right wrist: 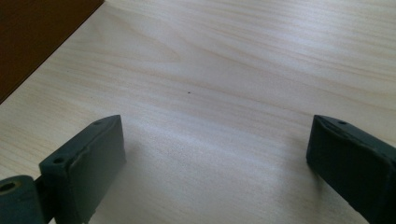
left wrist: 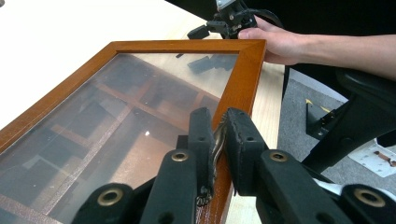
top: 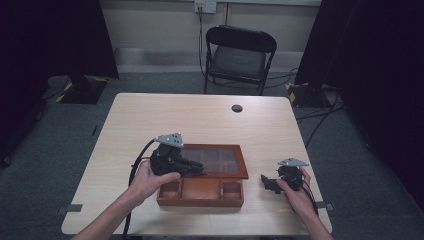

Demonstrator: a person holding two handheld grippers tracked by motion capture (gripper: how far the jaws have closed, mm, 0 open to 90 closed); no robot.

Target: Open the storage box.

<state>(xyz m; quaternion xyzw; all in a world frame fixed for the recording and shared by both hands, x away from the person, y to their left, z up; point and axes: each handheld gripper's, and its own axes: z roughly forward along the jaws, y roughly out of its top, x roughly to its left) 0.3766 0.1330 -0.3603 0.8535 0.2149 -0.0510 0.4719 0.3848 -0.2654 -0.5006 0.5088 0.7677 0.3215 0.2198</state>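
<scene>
A brown wooden box with several compartments sits near the table's front edge. Its glass-paned lid is raised and tilted back. My left gripper is shut on the lid's front frame. In the left gripper view the jaws pinch that wooden edge, with a small metal piece between the pads. My right gripper rests on the table to the right of the box, open. In the right gripper view its fingers stand wide apart over bare wood, with the box's dark side at the upper left.
The pale wooden table has a round cable hole at the back. A black chair stands behind the table. Dark curtains hang on both sides. Cables trail across the floor at the right.
</scene>
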